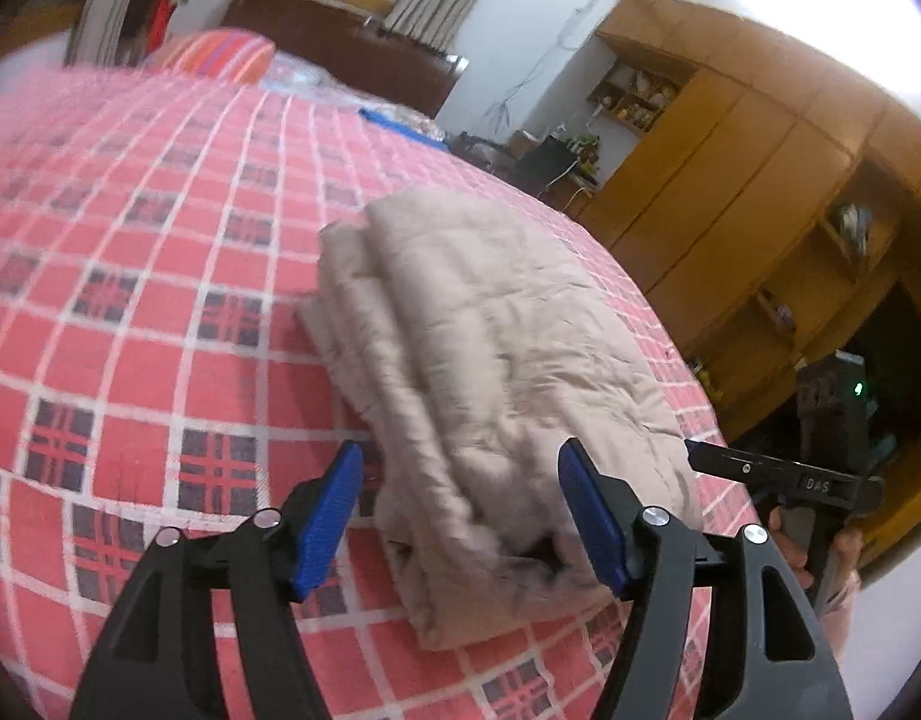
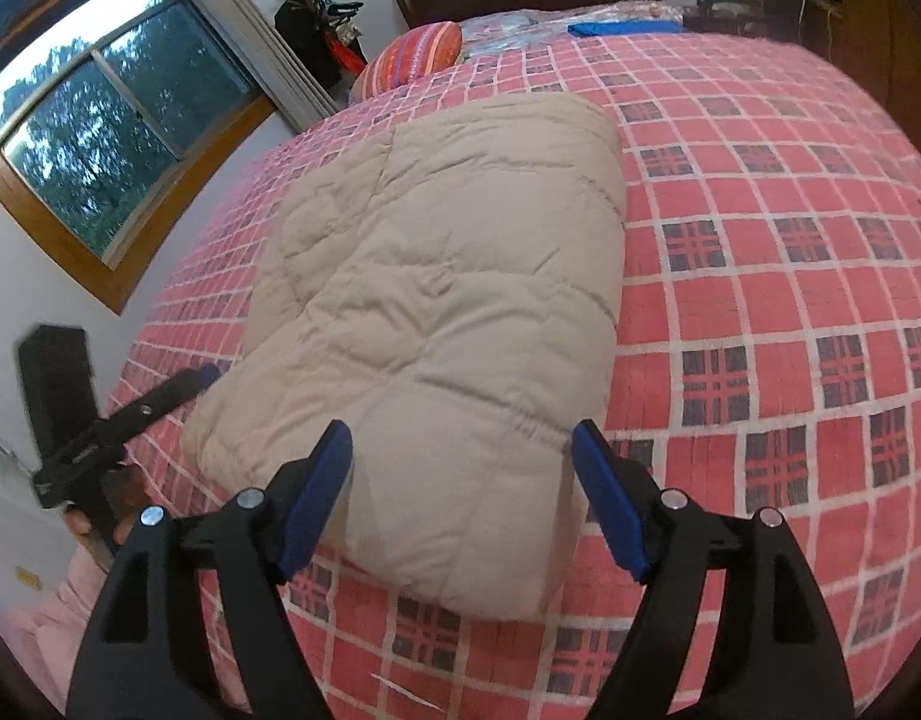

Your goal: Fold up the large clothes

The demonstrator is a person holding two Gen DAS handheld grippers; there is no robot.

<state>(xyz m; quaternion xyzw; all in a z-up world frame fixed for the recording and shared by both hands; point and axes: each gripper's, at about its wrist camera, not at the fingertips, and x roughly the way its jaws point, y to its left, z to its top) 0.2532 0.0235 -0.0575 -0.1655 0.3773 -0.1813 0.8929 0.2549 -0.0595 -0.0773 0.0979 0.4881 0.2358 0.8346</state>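
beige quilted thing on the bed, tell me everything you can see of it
The garment is beige, puffy and quilted, with stitched seams and fine wrinkles, like padded fabric. It lies folded into a thick, roughly rectangular bundle; the left wrist view shows stacked layers along its edge. It rests flat on the bedspread, a red plaid. The left gripper and right gripper are both open at its near end; nothing grips it, though whether a finger touches it cannot be told.

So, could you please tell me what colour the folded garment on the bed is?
The folded garment is plain beige, quilted, with no pattern; the right wrist view shows it best.
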